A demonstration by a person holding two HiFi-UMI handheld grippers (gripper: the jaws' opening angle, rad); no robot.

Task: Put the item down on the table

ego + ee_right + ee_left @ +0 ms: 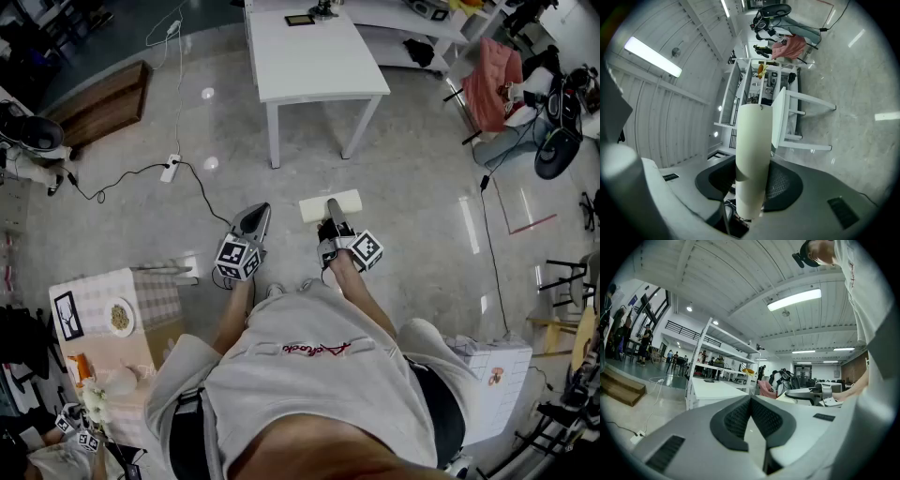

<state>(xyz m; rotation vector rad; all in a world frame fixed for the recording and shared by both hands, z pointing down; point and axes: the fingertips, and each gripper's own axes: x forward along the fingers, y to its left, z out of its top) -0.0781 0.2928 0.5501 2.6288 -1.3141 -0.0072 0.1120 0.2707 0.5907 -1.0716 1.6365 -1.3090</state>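
Nearest: right gripper point(750, 180), jaws half apart and clamped on either side of a pale cream item point(752, 150), carried level in the air; left gripper point(751, 399) just beside, closed tip to tip on nothing. Probably mid-carry, put-down not yet begun: need to walk on to the white table point(314, 58), well ahead, then lower over its top before letting go. From the head view alone, the gap to the table and the item's oblong outline; from the gripper views alone, the grip itself.

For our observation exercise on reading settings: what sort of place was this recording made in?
Probably an open lab or workshop hall: a white table on a polished floor, a power strip lying there, and long open shelving racks under strip lights.
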